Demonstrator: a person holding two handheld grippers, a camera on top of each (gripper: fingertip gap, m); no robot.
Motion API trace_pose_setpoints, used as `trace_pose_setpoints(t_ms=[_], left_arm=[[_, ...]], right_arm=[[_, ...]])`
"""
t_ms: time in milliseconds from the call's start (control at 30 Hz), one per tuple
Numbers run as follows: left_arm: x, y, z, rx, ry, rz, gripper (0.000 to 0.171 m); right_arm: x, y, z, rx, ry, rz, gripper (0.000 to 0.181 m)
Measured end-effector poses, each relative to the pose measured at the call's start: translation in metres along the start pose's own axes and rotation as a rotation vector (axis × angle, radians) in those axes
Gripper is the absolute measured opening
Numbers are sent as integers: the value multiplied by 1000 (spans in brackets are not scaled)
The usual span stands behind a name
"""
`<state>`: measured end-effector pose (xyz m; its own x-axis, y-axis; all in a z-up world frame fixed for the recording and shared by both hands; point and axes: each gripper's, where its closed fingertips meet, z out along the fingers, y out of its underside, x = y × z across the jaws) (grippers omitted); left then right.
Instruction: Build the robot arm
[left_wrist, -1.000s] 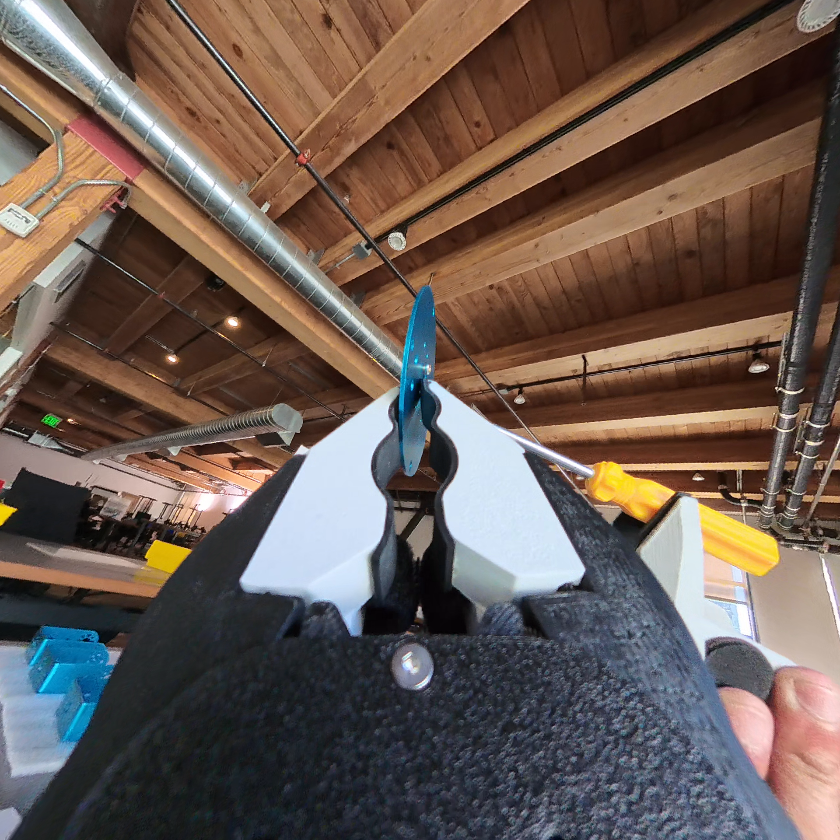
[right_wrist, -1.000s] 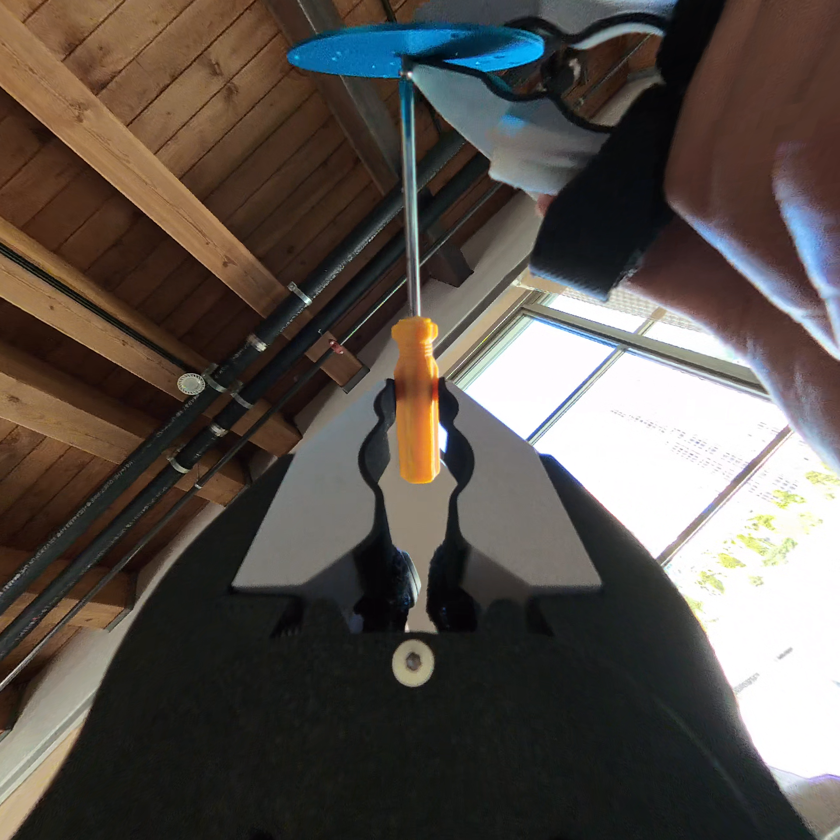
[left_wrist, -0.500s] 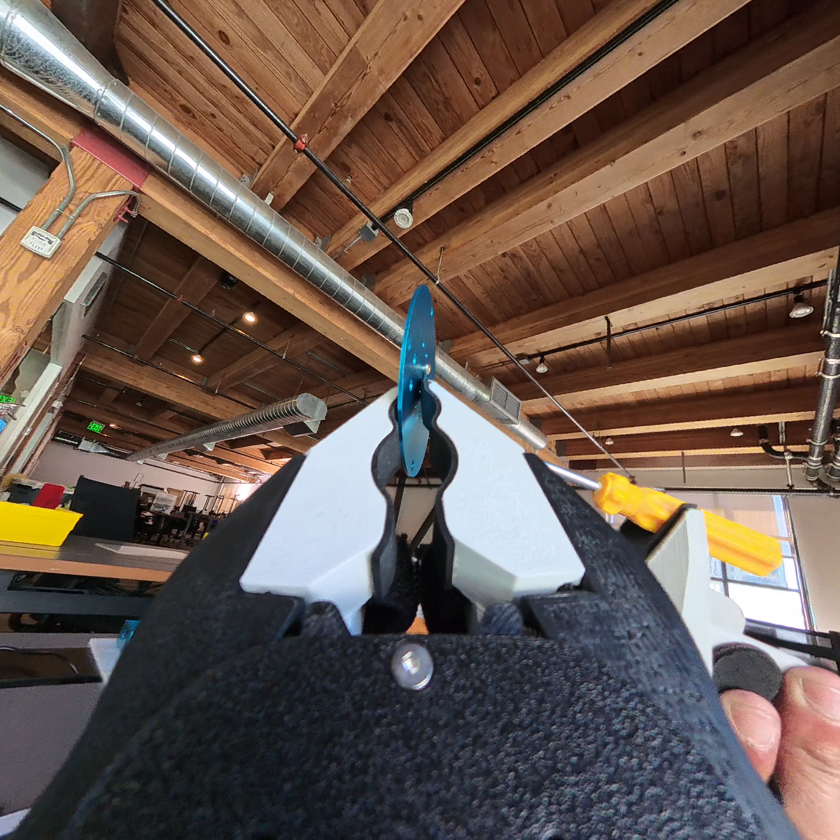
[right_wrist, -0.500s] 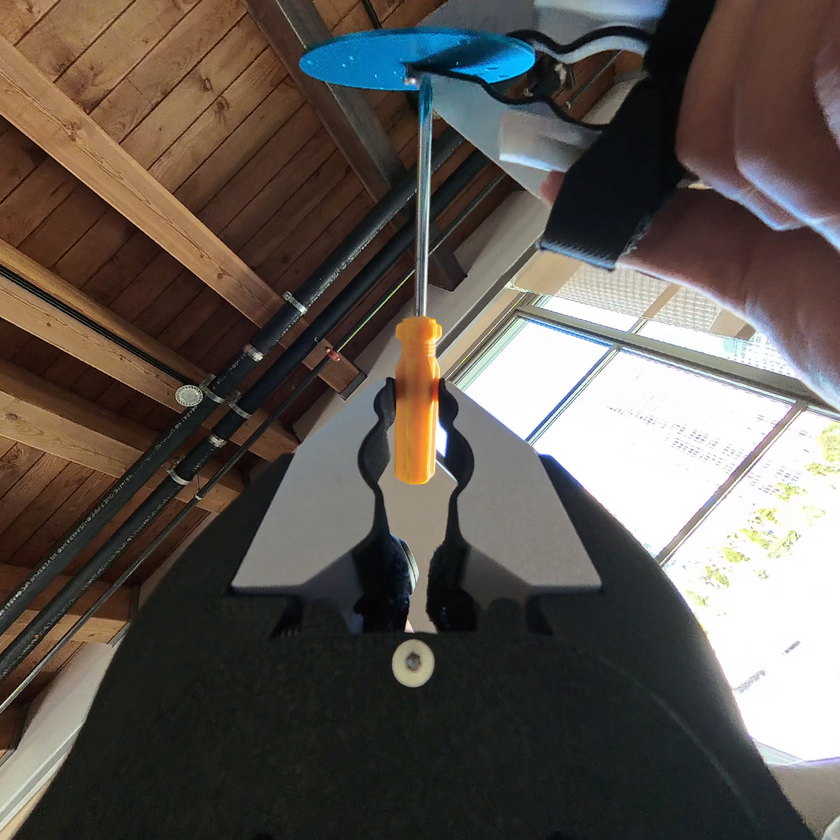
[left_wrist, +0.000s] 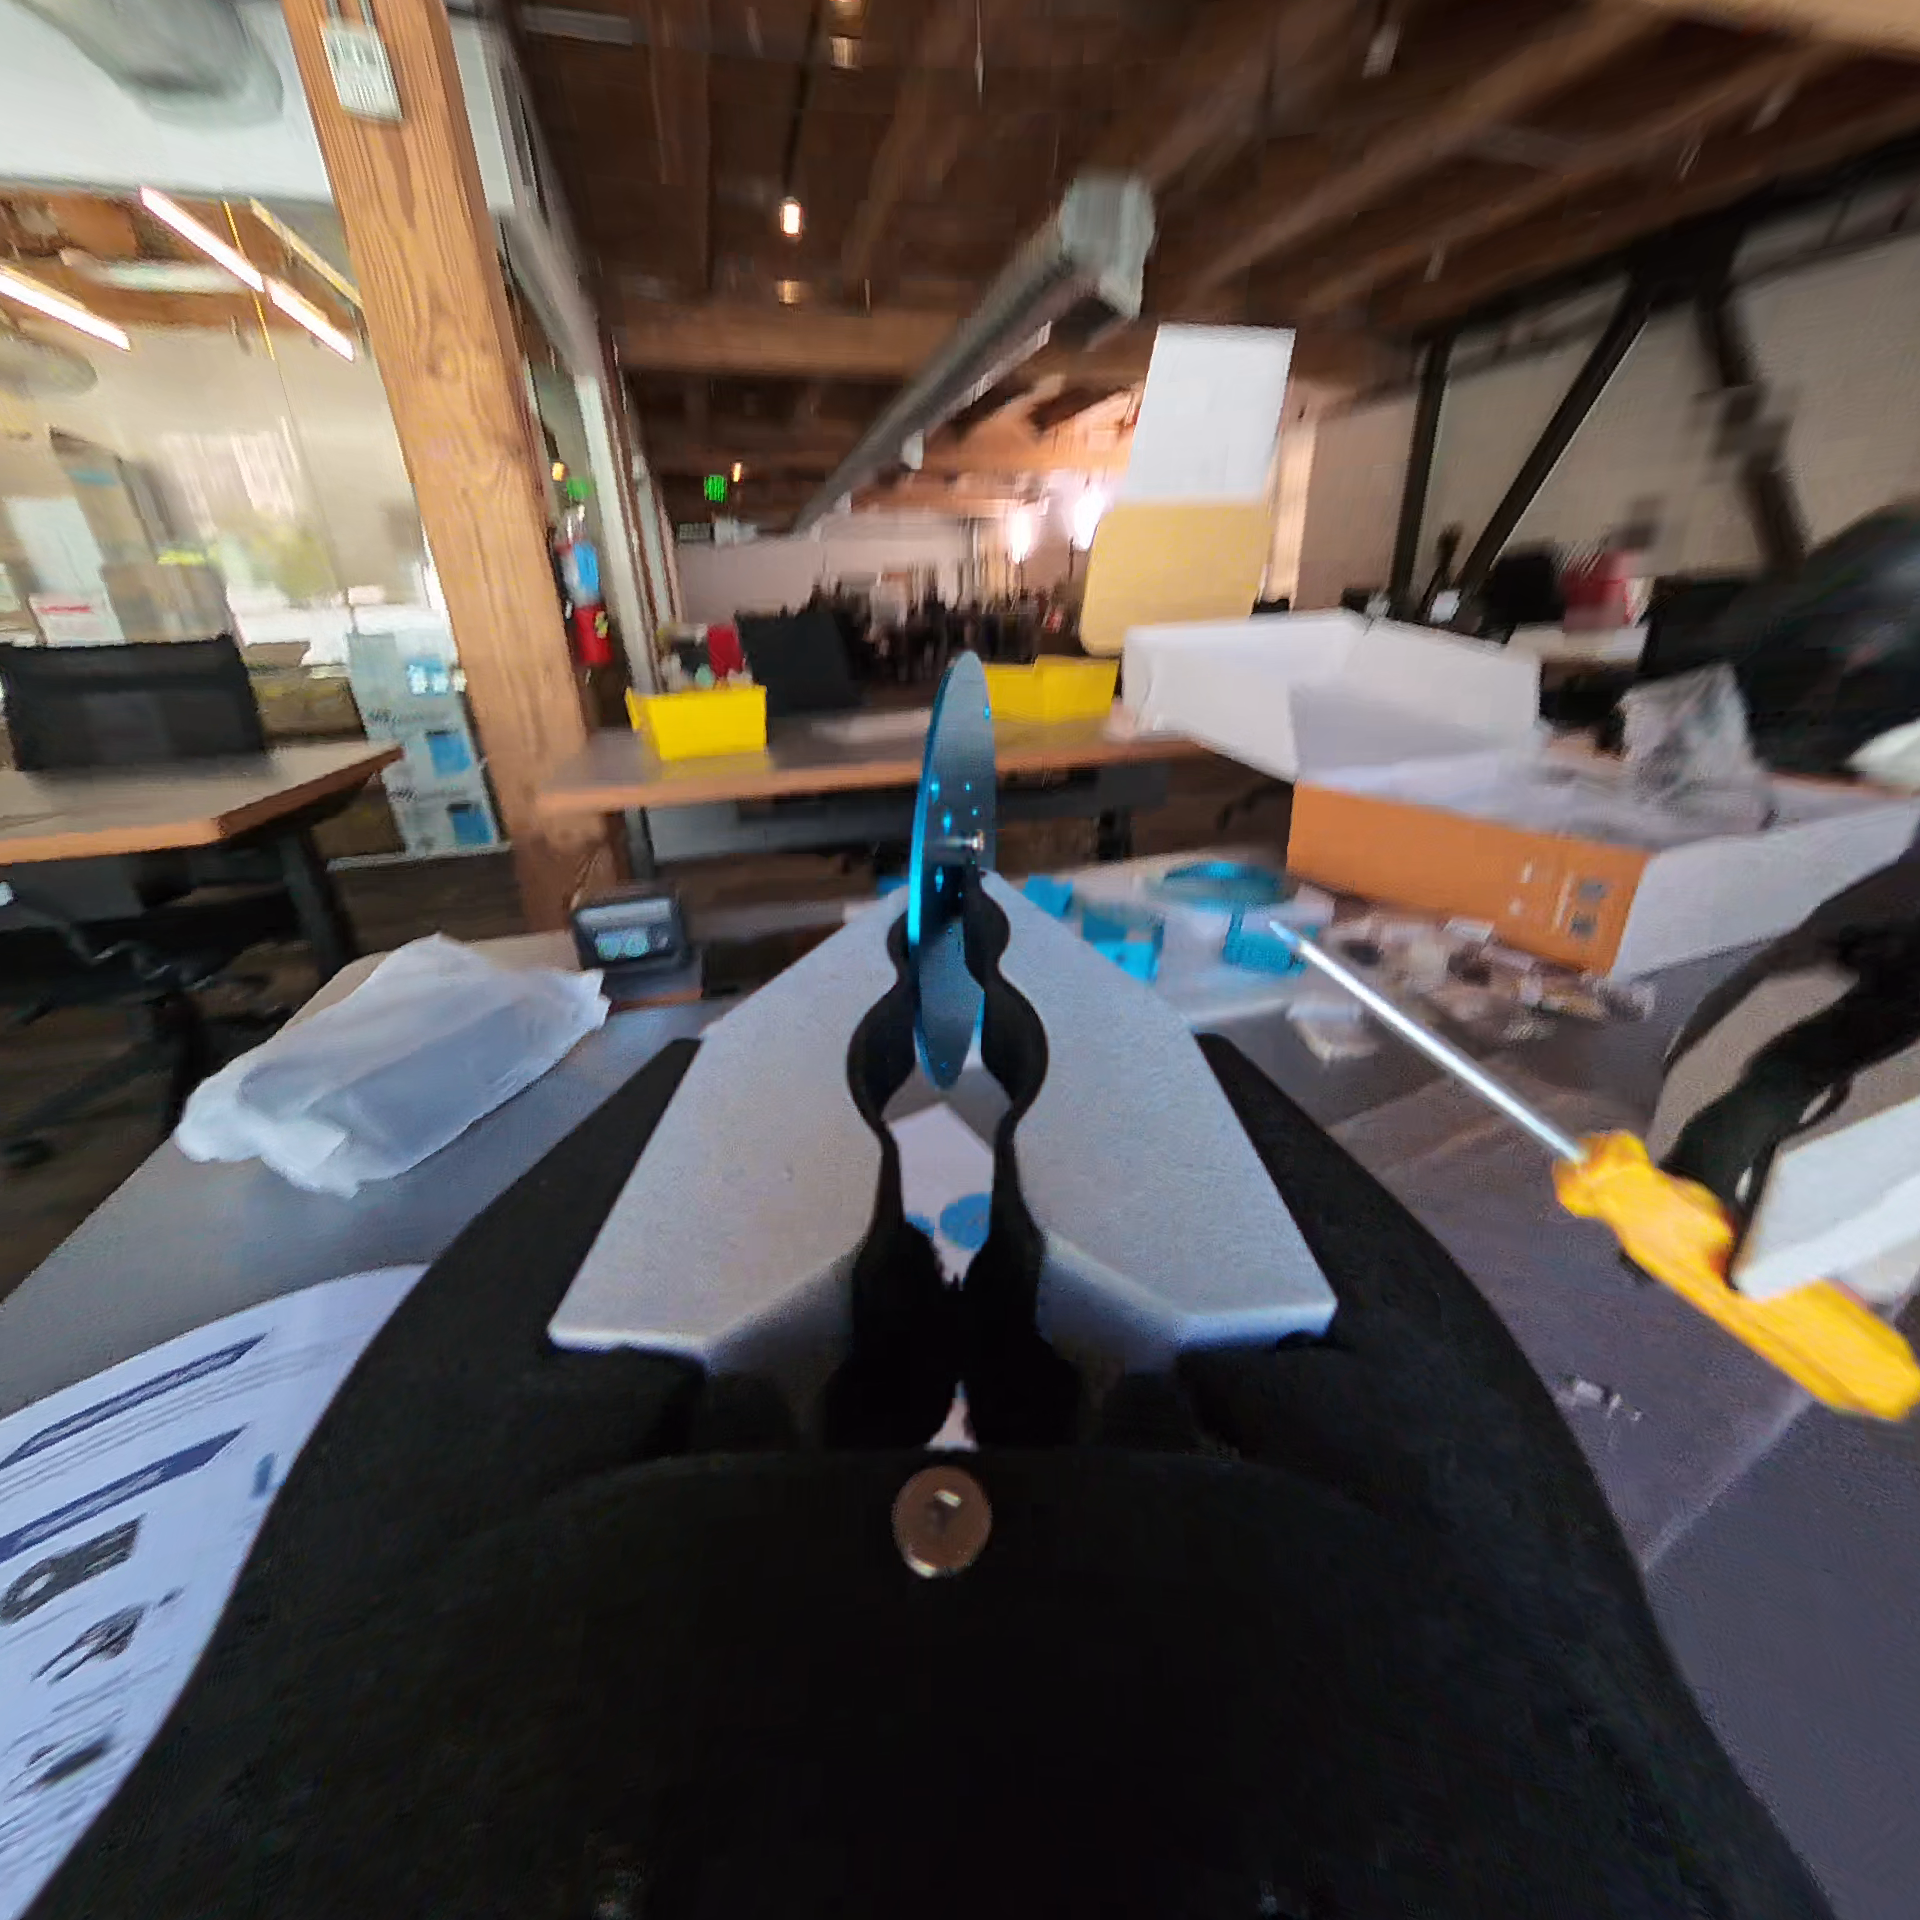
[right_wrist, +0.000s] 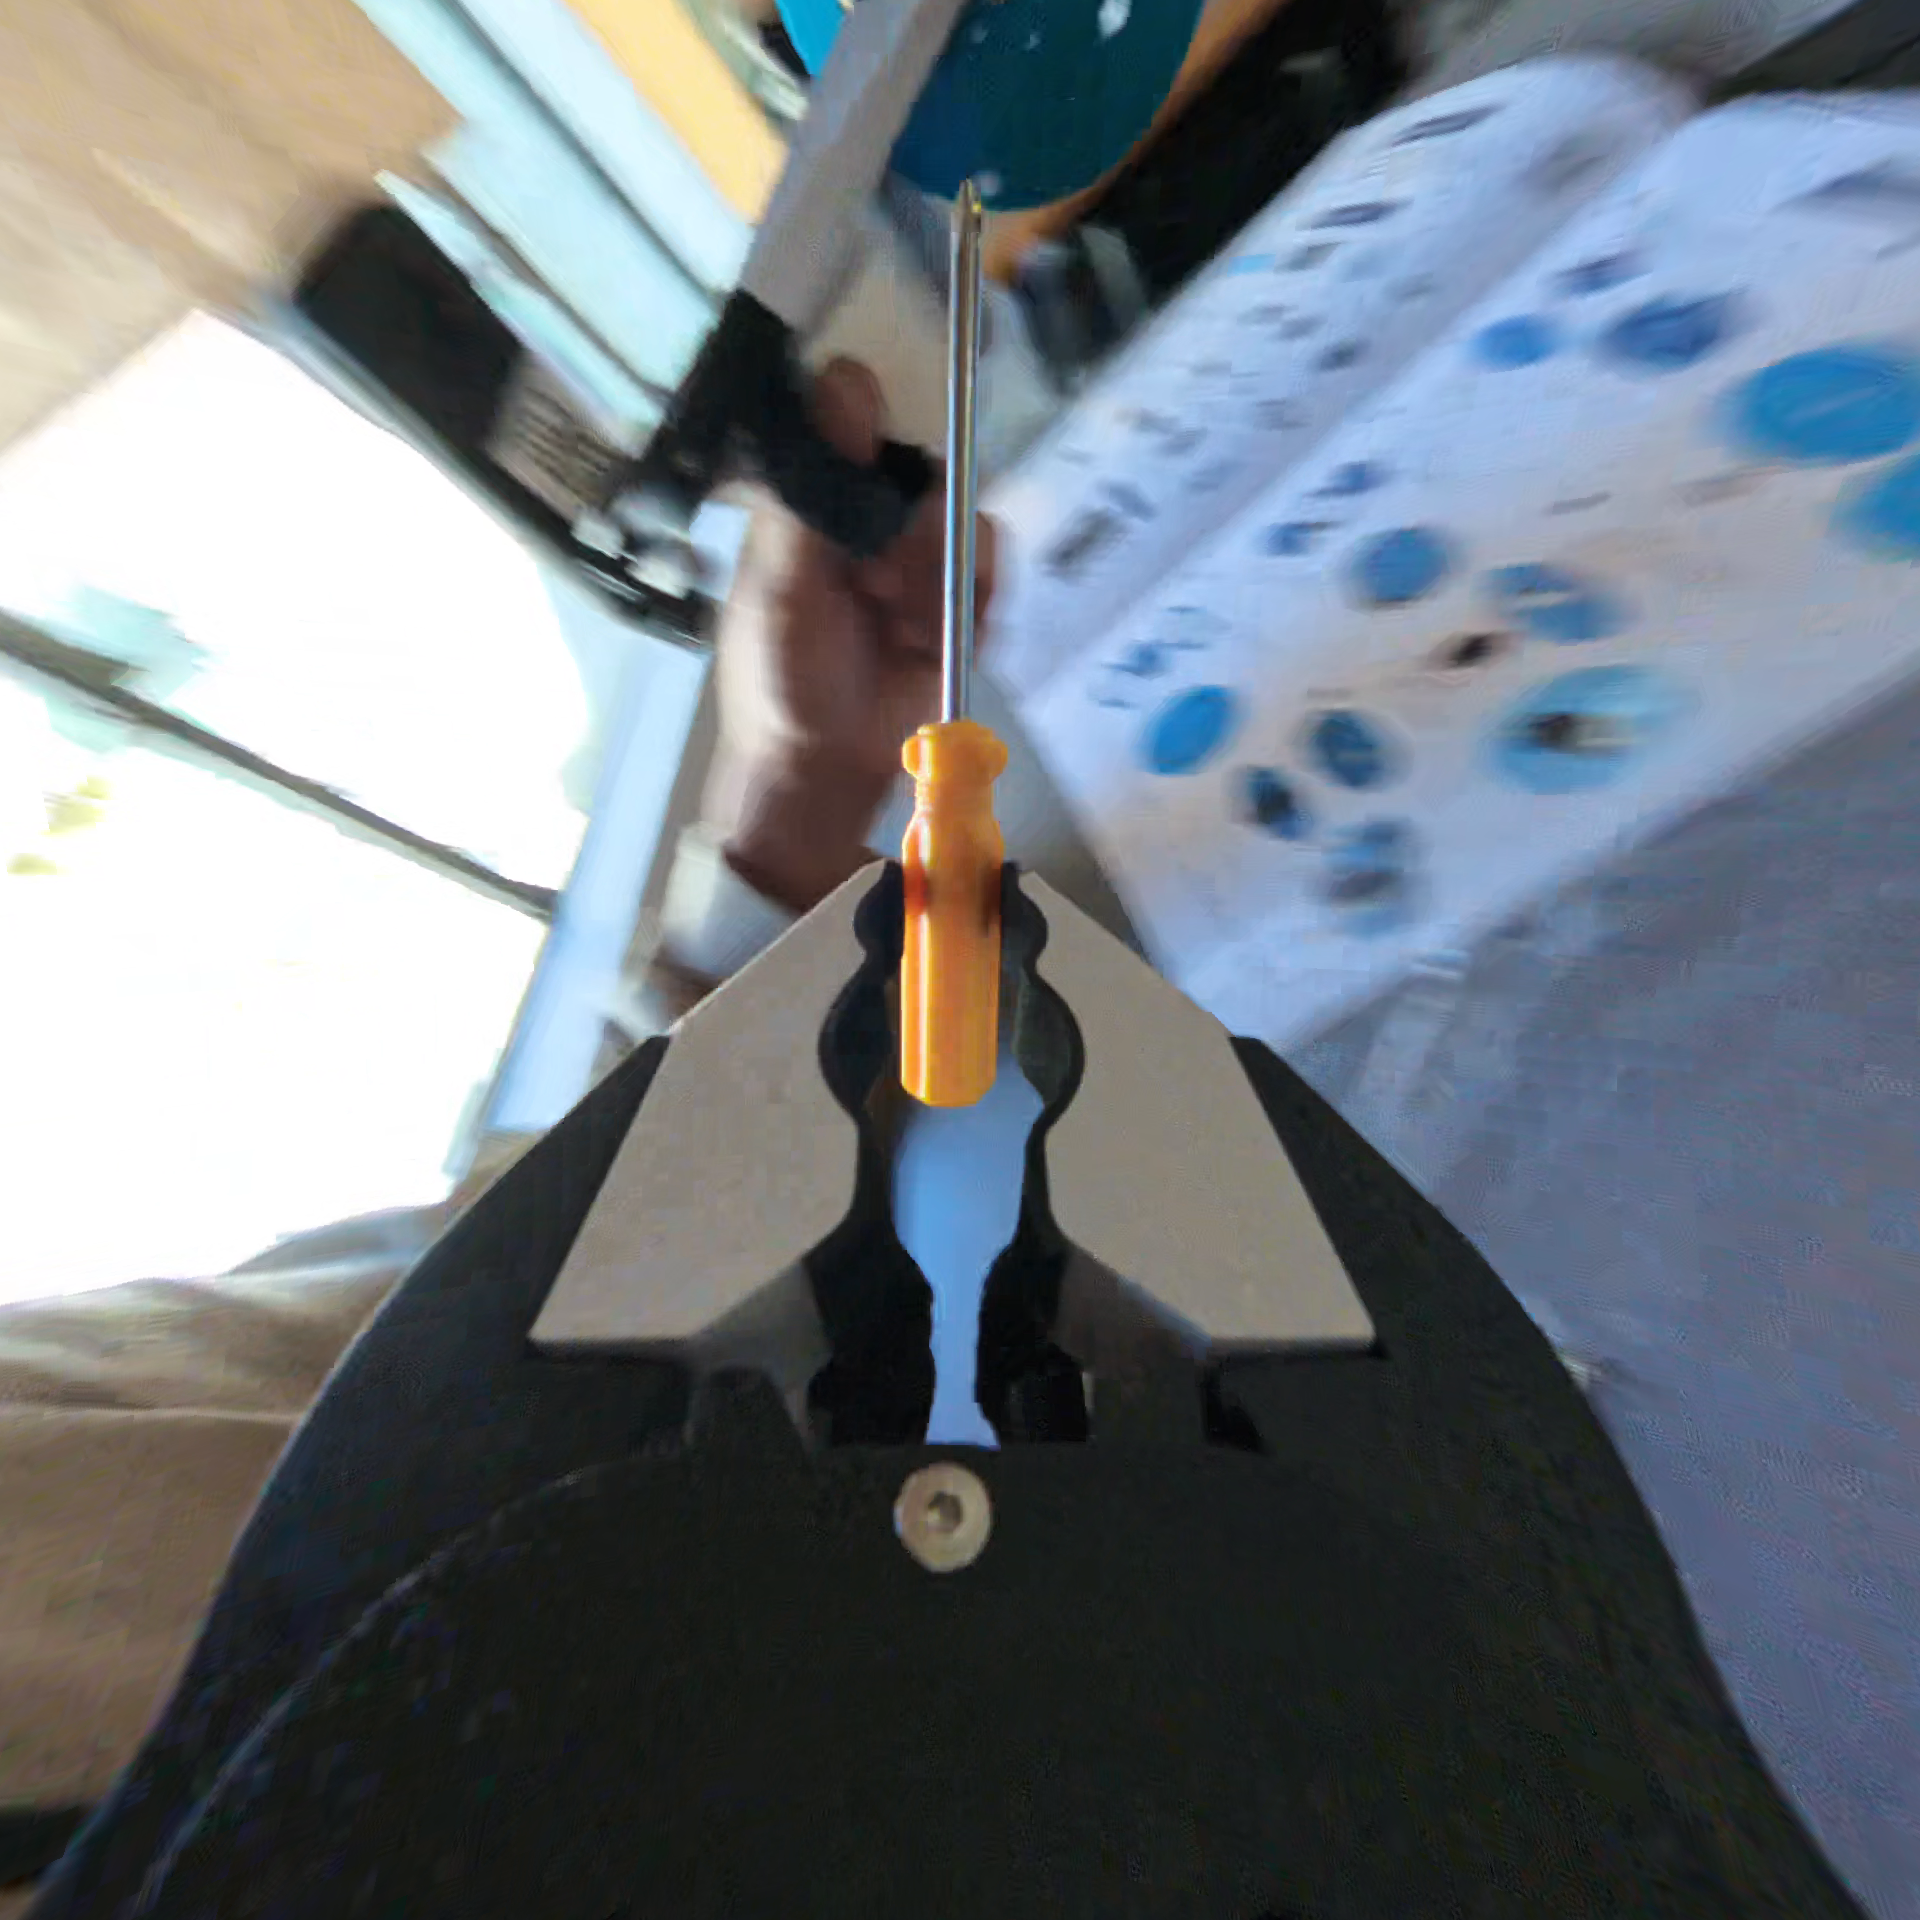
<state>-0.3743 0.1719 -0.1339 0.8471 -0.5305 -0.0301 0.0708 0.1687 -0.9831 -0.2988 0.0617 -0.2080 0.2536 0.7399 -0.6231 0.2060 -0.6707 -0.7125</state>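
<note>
Blue disc (left_wrist: 948, 873) sat edge-on, clamped in left tongs (left_wrist: 948, 940) above the grey counter (left_wrist: 1558, 1091). Right tongs (right_wrist: 954, 914) gripped the orange screwdriver (right_wrist: 951, 935) by its handle; its tip lay just right of the disc, apart. Small screw (left_wrist: 975, 842) protruded from the disc's right face. Judgement: align the tip squarely before pressing.

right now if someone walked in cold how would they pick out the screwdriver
Look past the grey table with its printed sheet to the right gripper. Clamped between its fingers sits the screwdriver, its thin steel shaft pointing towards the blue disc held in the left gripper. Its orange handle sets it apart from the blue parts around it.
</note>
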Motion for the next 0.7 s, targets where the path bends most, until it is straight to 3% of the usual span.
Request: trace_pose_setpoints(t_ms=[133, 200, 300, 400, 500, 700], left_arm=[[1, 37, 11, -260, -53, 74, 5], [5, 54, 18, -340, -72, 54, 5], [13, 79, 30, -413, -87, 25, 5], [25, 101, 43, -431, -77, 66, 5], [40, 115, 49, -427, -59, 114, 5], [52, 112, 46, -365, -23, 290, 5]], right_arm=[[68, -2, -44, -182, 591, -420, 17], [90, -1, -59, -275, 760, -570, 17], [113, 12, -65, -400, 900, -725, 17], [128, 29, -56, -431, 950, -817, 17], [138, 48, -41, -395, 866, -708, 17], [131, 34, -44, -327, 834, -555, 17]])
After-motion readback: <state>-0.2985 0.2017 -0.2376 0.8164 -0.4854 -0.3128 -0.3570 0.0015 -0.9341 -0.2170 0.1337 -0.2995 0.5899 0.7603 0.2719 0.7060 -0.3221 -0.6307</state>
